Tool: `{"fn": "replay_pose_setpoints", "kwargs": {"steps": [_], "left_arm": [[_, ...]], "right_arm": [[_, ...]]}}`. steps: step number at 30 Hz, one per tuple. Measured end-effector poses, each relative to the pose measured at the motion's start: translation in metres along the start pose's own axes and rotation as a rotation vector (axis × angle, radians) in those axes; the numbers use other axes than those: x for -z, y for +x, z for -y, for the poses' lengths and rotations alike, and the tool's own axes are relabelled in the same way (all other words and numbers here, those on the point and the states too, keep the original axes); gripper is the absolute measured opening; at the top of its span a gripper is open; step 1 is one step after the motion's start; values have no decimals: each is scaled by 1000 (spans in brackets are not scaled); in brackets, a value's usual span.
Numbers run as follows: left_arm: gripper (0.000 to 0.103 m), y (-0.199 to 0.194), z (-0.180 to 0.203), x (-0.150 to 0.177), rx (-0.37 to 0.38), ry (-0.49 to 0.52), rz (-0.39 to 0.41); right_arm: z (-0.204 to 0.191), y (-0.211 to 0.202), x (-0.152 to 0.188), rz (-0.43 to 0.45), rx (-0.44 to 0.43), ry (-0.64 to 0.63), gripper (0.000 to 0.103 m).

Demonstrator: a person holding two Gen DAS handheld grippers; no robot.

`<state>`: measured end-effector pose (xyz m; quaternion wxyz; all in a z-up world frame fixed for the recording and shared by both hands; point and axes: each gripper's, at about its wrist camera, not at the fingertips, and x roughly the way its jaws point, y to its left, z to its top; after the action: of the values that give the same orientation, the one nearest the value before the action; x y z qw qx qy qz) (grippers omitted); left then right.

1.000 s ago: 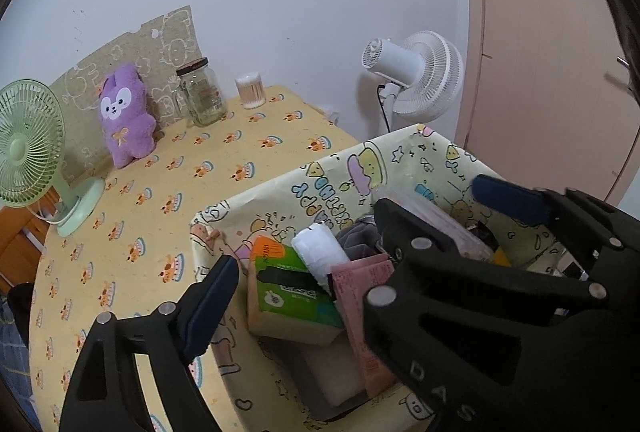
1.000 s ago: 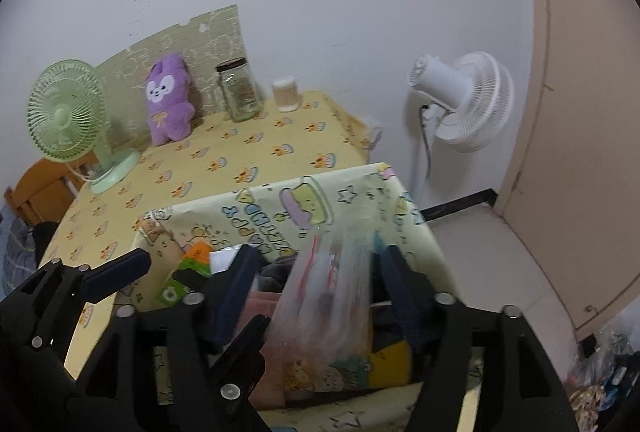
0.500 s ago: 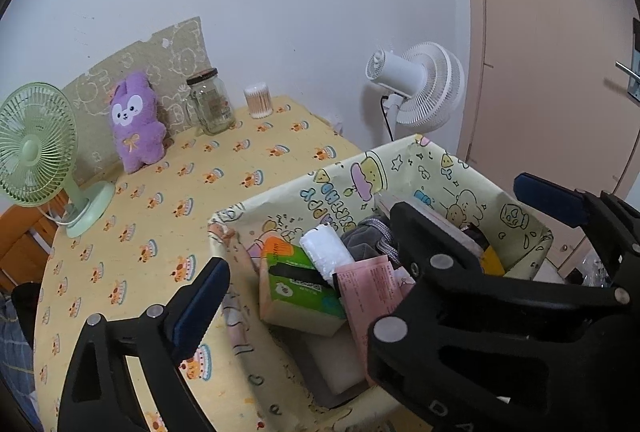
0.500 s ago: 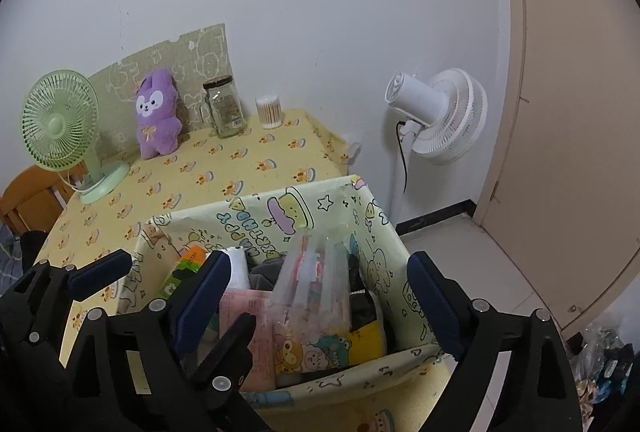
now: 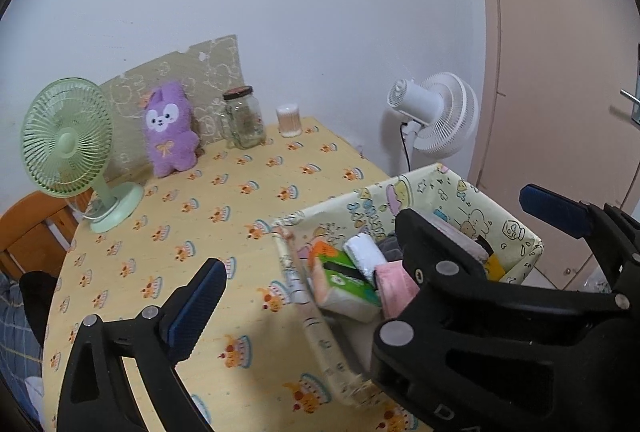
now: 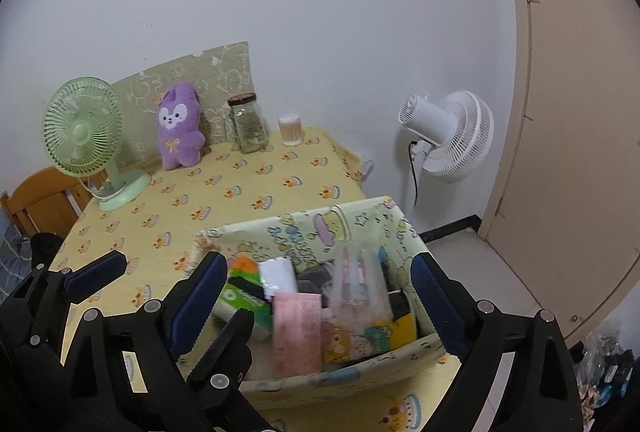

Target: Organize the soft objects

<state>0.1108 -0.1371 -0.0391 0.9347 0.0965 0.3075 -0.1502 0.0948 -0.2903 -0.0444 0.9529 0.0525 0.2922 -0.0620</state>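
A yellow cartoon-print fabric bin (image 6: 320, 228) (image 5: 516, 228) stands on the table's near right edge, holding a green tissue pack (image 5: 344, 272) (image 6: 244, 296), a white roll (image 6: 276, 274), a pink pack (image 6: 298, 328) and a clear plastic packet (image 6: 360, 284). A purple plush rabbit (image 5: 168, 128) (image 6: 178, 130) leans on the back wall. My right gripper (image 6: 316, 308) is open and empty above the bin. My left gripper (image 5: 304, 256) is open and empty, just left of the right one. The left gripper's finger (image 6: 96, 274) also shows in the right wrist view.
A green desk fan (image 5: 68, 148) (image 6: 86, 136) stands at the back left. A glass jar (image 5: 242, 120) and a cotton-swab tub (image 5: 289, 120) stand by the wall. A white floor fan (image 6: 452, 136) stands right of the table. A wooden chair (image 6: 36, 200) is at left.
The right gripper opened and let the clear packet go into the bin. Both grippers pulled back and up from the bin.
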Motion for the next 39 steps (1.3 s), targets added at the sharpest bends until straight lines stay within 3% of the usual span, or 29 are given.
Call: {"fn": "replay_pose_setpoints", "kwargs": {"steps": [23, 39], "left_arm": [[103, -95, -101, 22, -176, -158, 137], [103, -151, -154, 48, -284, -258, 218]], "right_arm": [[-96, -73, -11, 110, -113, -109, 96], [-123, -114, -6, 177, -154, -131, 96]]}}
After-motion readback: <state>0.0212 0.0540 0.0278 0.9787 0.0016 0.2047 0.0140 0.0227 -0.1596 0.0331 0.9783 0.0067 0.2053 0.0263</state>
